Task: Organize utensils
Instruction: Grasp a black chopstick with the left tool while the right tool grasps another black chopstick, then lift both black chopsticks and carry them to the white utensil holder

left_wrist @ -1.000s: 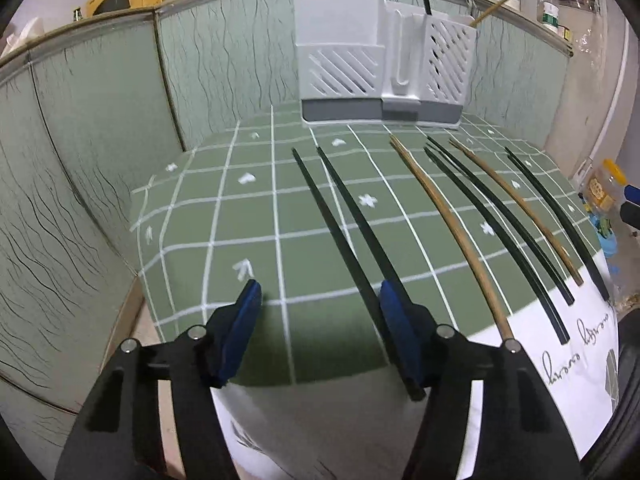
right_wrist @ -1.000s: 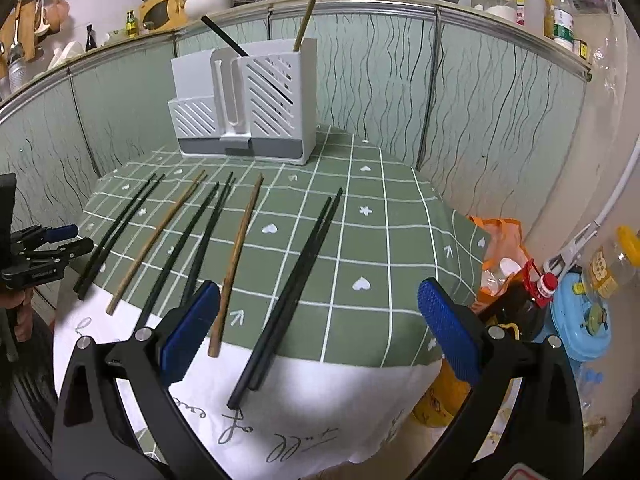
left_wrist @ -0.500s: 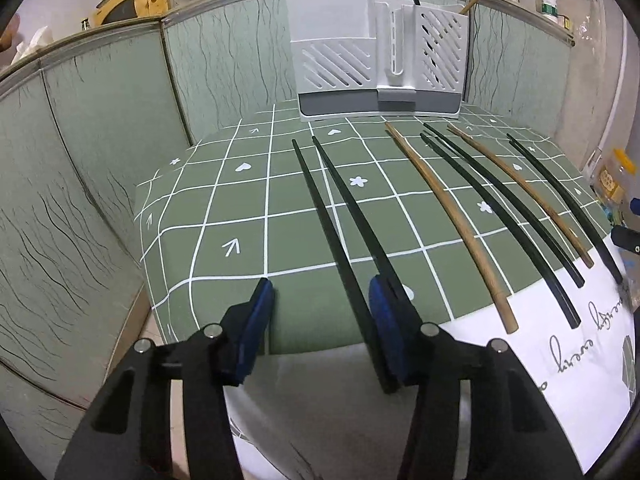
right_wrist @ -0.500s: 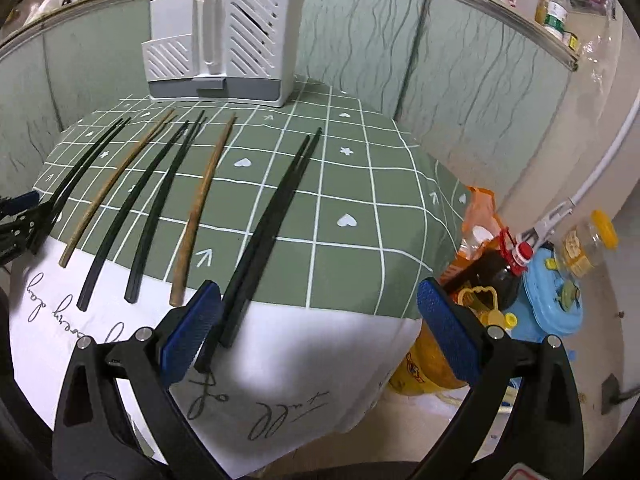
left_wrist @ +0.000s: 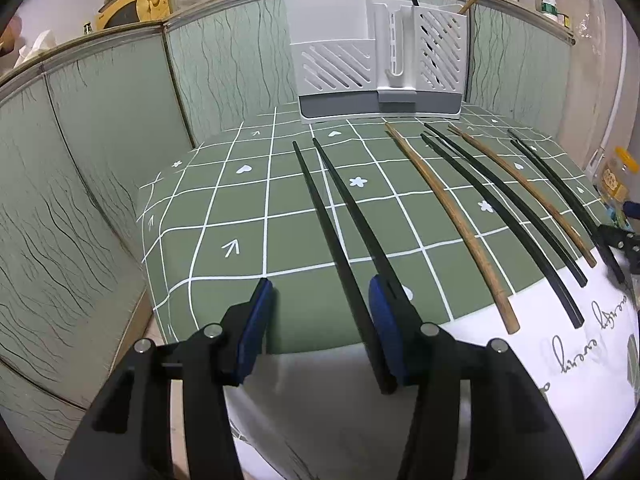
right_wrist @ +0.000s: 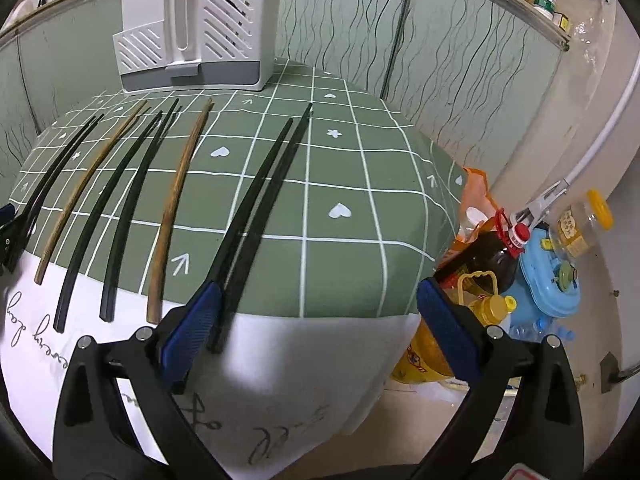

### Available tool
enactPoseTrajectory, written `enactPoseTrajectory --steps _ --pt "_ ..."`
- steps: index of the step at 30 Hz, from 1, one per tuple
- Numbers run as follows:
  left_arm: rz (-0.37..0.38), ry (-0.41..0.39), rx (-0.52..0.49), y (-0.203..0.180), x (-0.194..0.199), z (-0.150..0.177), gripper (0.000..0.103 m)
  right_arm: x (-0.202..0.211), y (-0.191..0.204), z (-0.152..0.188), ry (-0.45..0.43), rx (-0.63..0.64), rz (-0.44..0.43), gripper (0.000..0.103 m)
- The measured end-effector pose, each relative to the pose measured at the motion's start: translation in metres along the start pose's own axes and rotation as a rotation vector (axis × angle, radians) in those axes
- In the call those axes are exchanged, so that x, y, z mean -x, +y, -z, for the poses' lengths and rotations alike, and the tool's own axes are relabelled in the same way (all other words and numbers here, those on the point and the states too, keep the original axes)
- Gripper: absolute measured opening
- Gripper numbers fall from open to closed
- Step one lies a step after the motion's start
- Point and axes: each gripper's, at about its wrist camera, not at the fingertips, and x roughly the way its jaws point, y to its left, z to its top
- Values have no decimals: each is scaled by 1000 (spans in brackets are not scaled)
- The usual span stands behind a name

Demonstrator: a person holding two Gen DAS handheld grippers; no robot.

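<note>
Dim, even indoor light; soft shadows under the fingers (left_wrist: 256, 328), sharp centre, fisheye edges bending into black corners.

Both grippers are the same build: matte black angular plastic arms that fork out toward the tips. The left gripper (left_wrist: 320, 320) has blue ribbed pads (left_wrist: 254, 322) on the inner faces of its fingers, plus round silver screw heads along the arms. The right gripper (right_wrist: 316, 332) matches, with textured blue pads (right_wrist: 448, 332) and silver screws.
</note>
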Motion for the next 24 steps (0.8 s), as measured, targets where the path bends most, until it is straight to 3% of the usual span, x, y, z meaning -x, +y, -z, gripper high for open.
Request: enactPoseTrajectory --steps 3,6,16,18,24 --pt "-2 -3 2 0 0 0 49 -1 3 0 -19 -2 -16 83" --pt "-8 -4 6 1 0 0 38 0 6 2 -32 1 -29 73" --pt "-37 -28 33 6 6 6 9 8 11 10 -48 -26 -103 21" --pt "-32 -27 47 9 7 6 7 8 12 10 -47 -37 -116 9" --pt "-18 -27 69 12 8 6 6 8 9 11 -53 -66 -135 6"
